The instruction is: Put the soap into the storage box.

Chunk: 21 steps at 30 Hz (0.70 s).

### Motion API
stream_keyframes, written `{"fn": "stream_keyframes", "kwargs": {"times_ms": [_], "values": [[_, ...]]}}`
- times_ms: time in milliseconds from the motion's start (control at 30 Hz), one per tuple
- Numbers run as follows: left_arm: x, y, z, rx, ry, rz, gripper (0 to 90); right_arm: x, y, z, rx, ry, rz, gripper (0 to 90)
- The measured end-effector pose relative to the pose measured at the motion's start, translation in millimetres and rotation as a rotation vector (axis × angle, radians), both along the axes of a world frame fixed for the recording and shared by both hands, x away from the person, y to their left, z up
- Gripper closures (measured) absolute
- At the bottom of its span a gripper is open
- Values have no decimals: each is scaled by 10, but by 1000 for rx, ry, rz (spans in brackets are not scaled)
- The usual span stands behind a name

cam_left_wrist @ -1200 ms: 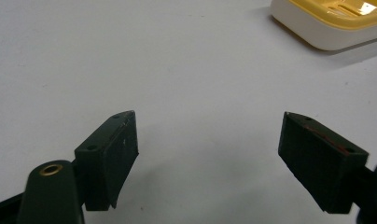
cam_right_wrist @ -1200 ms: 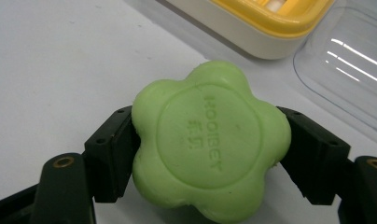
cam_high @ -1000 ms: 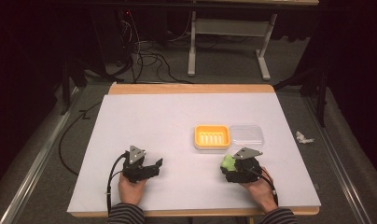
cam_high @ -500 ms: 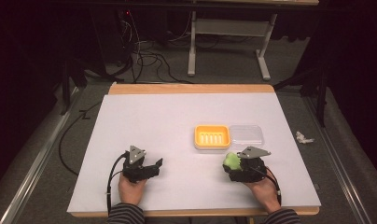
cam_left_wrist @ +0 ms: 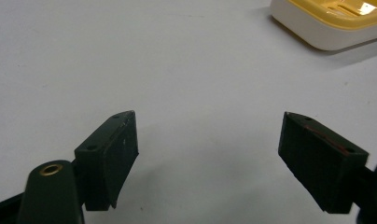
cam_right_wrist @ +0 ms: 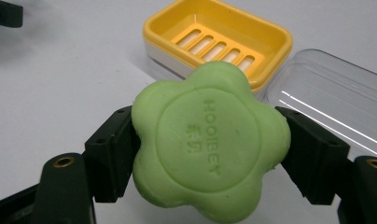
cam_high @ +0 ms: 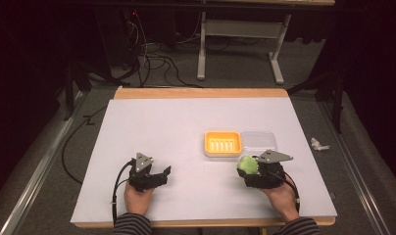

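we see a white table (cam_high: 196,132) from above, with a person's two hands at its near edge, each holding a black gripper. the left gripper (cam_high: 162,172) rests low on the table at the near left, its jaws spread wide apart with nothing between them; in the left gripper view the two black jaws stand well apart over bare white surface, and a corner of the yellow soap dish (cam_left_wrist: 331,18) shows at the top right. the left hand (cam_high: 137,198) grips it from behind, a striped sleeve (cam_high: 131,226) showing at the bottom edge.

the right gripper (cam_high: 246,169) sits at the near right, just in front of the dish. its jaws are closed on a green soap (cam_right_wrist: 210,140), a flower-shaped bar with raised lettering on its face; the jaws press its left and right sides. in the high view the soap (cam_high: 247,165) shows as a green lump at the gripper's front, close to the near edge of the yellow soap dish (cam_high: 222,143); we can't be sure from that view whether it is lifted or touching the table.

the dish has a slotted yellow tray in a white base. a clear lid (cam_high: 259,141) lies beside it on the right, touching or nearly so. a small crumpled white scrap (cam_high: 318,144) lies on the floor past the table's right edge.
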<state>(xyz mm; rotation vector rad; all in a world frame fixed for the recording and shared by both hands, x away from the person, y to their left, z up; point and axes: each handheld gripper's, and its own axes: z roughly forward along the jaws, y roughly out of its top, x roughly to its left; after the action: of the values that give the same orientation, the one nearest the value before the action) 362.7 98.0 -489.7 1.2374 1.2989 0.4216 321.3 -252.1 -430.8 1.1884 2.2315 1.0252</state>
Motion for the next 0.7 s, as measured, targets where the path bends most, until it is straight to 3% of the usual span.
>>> {"fn": "stream_keyframes", "kwargs": {"times_ms": [700], "values": [[2,1,0,-1,1,1,203,169,-89,224,81,-10,-7,267]]}}
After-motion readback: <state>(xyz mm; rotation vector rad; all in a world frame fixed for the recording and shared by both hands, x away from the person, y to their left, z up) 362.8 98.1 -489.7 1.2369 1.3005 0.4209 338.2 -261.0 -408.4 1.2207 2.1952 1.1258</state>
